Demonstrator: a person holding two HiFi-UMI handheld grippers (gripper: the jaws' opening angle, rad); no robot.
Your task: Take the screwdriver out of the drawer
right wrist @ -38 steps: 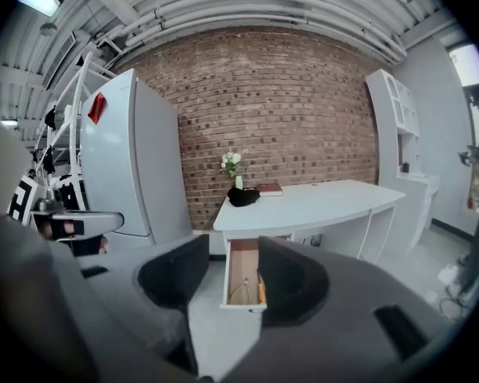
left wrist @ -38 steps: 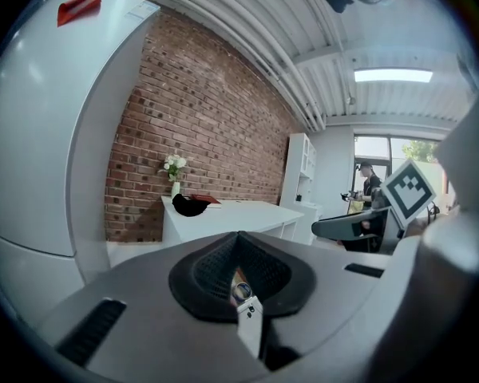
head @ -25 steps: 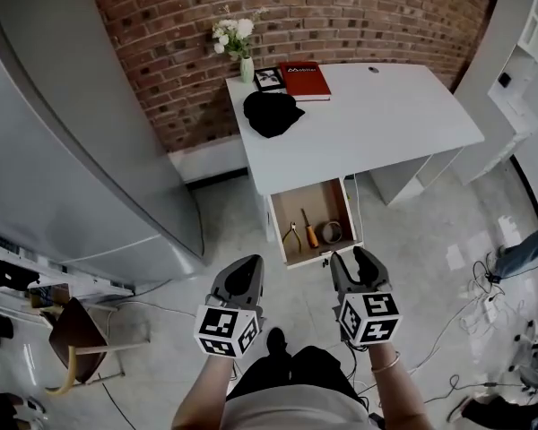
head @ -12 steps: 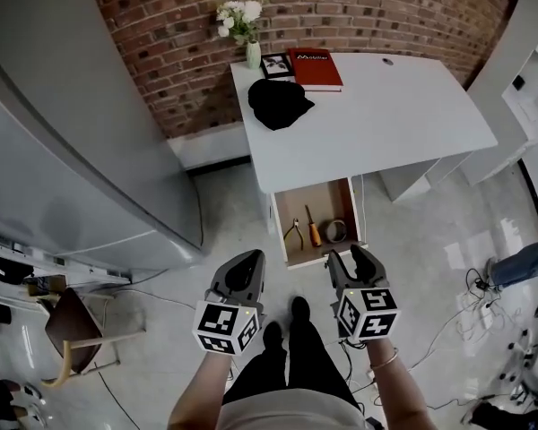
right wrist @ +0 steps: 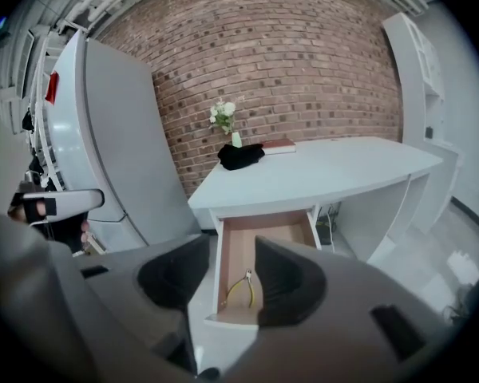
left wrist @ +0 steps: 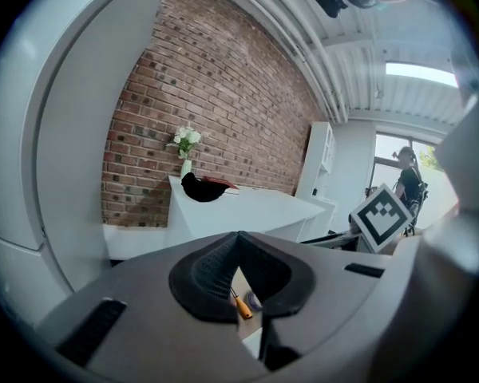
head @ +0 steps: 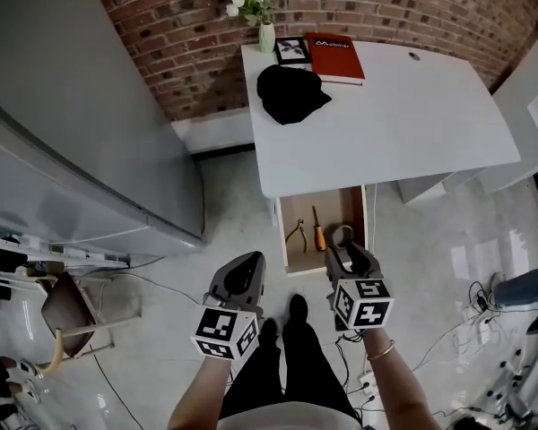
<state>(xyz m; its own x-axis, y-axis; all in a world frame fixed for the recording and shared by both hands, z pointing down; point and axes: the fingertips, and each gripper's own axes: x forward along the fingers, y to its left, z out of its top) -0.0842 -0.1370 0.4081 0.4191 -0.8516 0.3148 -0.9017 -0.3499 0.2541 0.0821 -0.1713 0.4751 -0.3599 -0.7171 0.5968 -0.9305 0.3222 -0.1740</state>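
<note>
Screwdriver [head: 317, 234], orange-handled, lies near the middle of the open wooden drawer [head: 327, 204], its shaft pointing toward the drawer's back. To its left in the same drawer are yellow-handled pliers [head: 296, 234]. To its right is a greyish ring-shaped roll [head: 341, 233], partly covered by the right gripper [head: 348, 256].

That gripper hangs at the drawer's front edge, toward the right corner. Its jaws stand wide apart with nothing held, and the right gripper view shows the drawer floor and the pliers [right wrist: 241, 287] through the gap.

The left gripper [head: 249, 260] is off to the drawer's front left, over the floor and clear of the drawer. Its jaws are together at the tips and hold nothing. In the left gripper view the screwdriver's handle [left wrist: 241, 304] shows through the small opening below the meeting tips.

The drawer is pulled out from under a white desk [head: 403, 124]. Above the drawer on the desktop lie a black cap [head: 291, 92], a red book [head: 336, 56], a small picture frame [head: 292, 50] and a vase of white flowers [head: 265, 34].
</note>
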